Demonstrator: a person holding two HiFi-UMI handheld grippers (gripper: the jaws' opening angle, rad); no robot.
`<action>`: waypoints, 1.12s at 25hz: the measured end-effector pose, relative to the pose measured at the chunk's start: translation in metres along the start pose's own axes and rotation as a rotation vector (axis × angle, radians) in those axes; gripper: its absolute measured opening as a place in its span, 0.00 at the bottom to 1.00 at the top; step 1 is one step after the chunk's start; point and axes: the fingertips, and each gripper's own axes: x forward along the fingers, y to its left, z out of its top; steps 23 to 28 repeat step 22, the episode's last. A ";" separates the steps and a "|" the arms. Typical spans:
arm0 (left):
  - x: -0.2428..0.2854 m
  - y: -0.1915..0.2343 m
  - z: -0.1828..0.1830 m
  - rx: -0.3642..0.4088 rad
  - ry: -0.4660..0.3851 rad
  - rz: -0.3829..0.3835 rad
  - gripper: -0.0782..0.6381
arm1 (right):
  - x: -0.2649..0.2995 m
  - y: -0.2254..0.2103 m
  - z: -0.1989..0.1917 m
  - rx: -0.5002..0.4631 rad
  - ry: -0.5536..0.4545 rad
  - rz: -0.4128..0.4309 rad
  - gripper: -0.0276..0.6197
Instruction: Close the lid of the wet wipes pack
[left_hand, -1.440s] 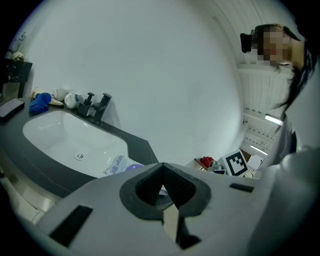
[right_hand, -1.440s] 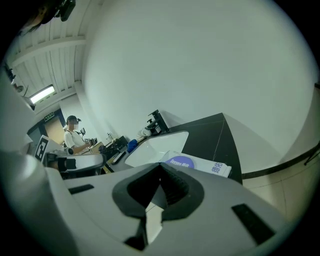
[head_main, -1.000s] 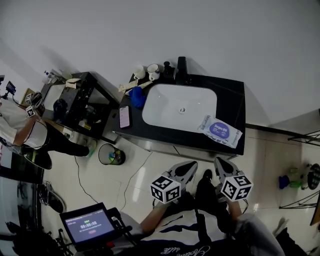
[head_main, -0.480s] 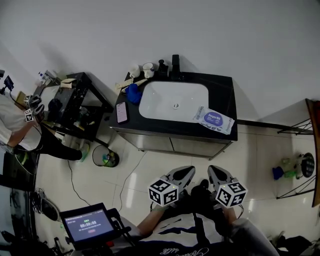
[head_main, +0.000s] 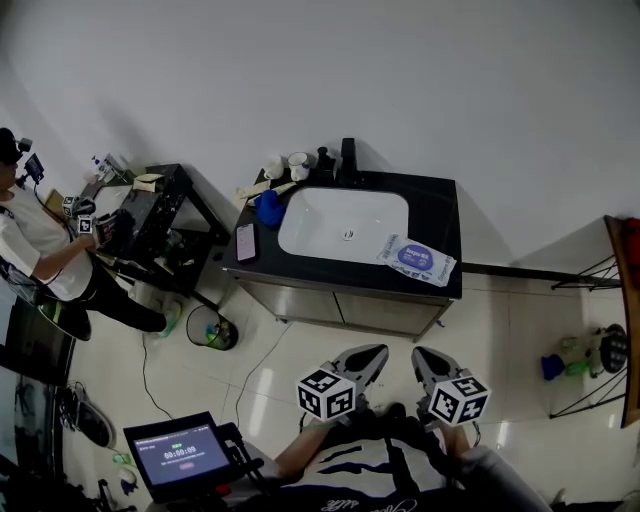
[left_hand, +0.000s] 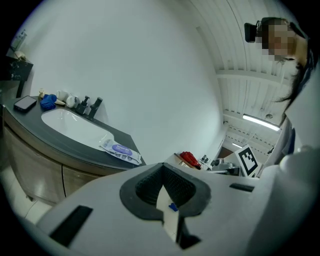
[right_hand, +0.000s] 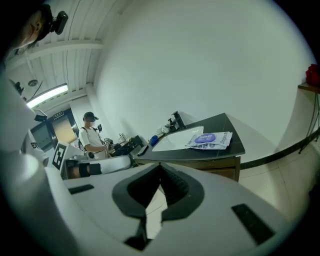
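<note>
Left gripper (head_main: 372, 354), right gripper (head_main: 424, 356) closed, empty; wet wipes pack (head_main: 416, 259) on counter (head_main: 441, 212).

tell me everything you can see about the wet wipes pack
The wet wipes pack is a flat, soft-looking pale wrapper with a purple oval label on top. It lies flat and slightly skewed on the dark countertop, just right of the white basin, near the front right corner. Nothing rests on it or grips it. It is too small to tell whether its lid is open.

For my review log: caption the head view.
Wet wipes pack on black counter beside sink; left gripper and right gripper hang well short of it.
</note>
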 end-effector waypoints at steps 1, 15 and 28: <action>0.002 -0.001 0.001 0.002 0.010 -0.002 0.11 | 0.000 0.000 0.002 0.000 0.005 0.003 0.04; 0.021 -0.045 -0.029 0.035 0.037 0.008 0.11 | -0.040 -0.018 -0.012 -0.008 0.009 0.054 0.04; 0.019 -0.045 -0.038 0.031 0.048 0.035 0.11 | -0.037 -0.019 -0.016 -0.020 0.025 0.078 0.04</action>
